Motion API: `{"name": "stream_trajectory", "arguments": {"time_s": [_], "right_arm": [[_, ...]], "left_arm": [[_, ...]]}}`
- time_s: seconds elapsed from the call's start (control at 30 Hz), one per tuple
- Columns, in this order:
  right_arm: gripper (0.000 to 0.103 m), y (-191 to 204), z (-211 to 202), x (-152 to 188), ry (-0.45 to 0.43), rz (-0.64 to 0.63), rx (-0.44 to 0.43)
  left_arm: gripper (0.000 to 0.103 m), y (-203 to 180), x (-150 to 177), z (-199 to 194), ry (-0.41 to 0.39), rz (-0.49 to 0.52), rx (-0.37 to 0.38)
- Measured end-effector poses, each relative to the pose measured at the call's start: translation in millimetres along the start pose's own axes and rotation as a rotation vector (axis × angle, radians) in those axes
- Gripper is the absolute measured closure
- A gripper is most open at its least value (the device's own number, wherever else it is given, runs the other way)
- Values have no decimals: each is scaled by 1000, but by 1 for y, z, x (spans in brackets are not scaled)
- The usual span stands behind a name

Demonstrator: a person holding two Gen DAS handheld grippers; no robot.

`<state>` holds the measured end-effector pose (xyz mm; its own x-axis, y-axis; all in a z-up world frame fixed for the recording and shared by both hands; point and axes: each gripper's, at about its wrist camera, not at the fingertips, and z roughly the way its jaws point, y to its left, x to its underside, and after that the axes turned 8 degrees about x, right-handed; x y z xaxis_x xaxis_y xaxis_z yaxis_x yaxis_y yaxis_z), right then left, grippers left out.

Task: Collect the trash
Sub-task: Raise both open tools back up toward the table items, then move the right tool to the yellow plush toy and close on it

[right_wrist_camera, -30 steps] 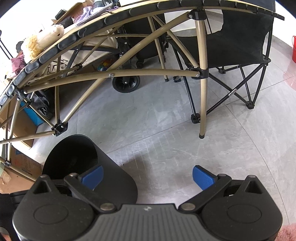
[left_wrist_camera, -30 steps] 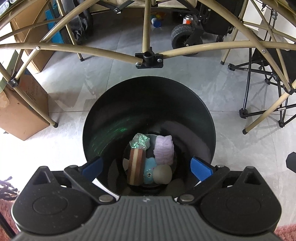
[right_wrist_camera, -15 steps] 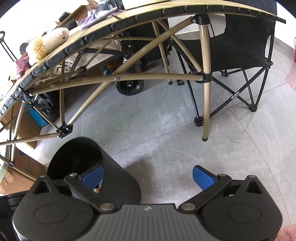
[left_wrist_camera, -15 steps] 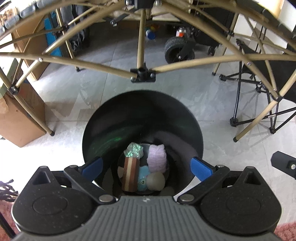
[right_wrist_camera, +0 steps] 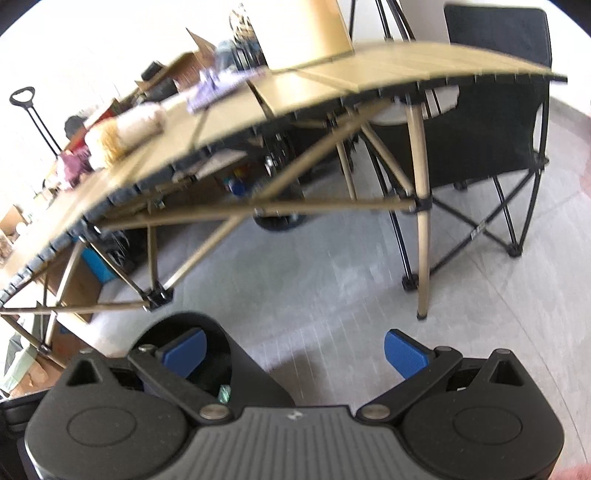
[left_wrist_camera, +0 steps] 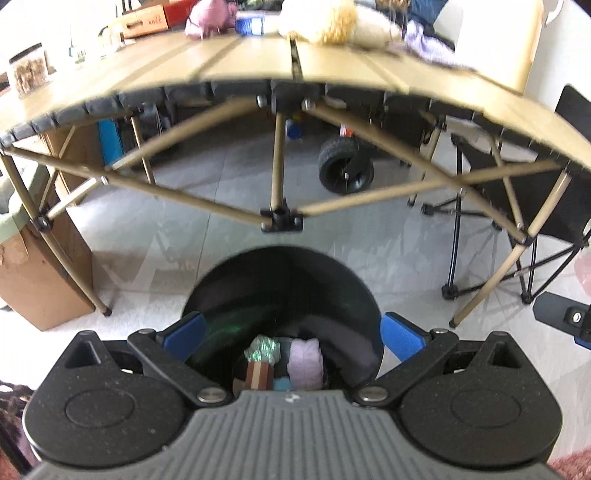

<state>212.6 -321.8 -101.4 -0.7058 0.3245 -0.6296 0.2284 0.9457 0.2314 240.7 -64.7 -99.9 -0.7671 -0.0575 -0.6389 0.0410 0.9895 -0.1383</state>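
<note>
The bin (left_wrist_camera: pixel 280 291) stands on the floor (left_wrist_camera: pixel 221 236) in front of the table (left_wrist_camera: pixel 332 70), and several pieces of trash already lie at its bottom: a green crumpled wrapper (left_wrist_camera: pixel 264 349), a lilac wad (left_wrist_camera: pixel 304 360), a striped brown block (left_wrist_camera: pixel 259 378) and a scrap of blue (left_wrist_camera: pixel 281 384). The left gripper (left_wrist_camera: pixel 291 332) hangs above the bin's mouth with its jaws wide apart and nothing between them. The right gripper (right_wrist_camera: pixel 293 349) is beside the bin (right_wrist_camera: pixel 255 380), over bare floor, also spread wide and empty. So part of the collecting looks done. On the tabletop a plush toy (left_wrist_camera: pixel 332 18), a pink bundle (left_wrist_camera: pixel 207 18) and a purple cloth (left_wrist_camera: pixel 428 44) remain; whether any of these counts as trash cannot be told. Both views are motion-blurred.
</note>
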Motion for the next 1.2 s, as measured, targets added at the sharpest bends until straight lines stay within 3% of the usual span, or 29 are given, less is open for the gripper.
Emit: {"name": "stream_trajectory", "arguments": {"time_s": [0.43, 0.73, 1.2], "right_arm": [[0, 18, -47, -30, -297, -68, -64], [0, 41, -59, -57, -407, -111, -101], [0, 85, -48, -104, -497, -158, -151]], "left_arm": [[0, 4, -21, -52, -216, 2, 15], [0, 11, -44, -67, -297, -13, 6], [0, 39, -102, -71, -412, -71, -16]]}}
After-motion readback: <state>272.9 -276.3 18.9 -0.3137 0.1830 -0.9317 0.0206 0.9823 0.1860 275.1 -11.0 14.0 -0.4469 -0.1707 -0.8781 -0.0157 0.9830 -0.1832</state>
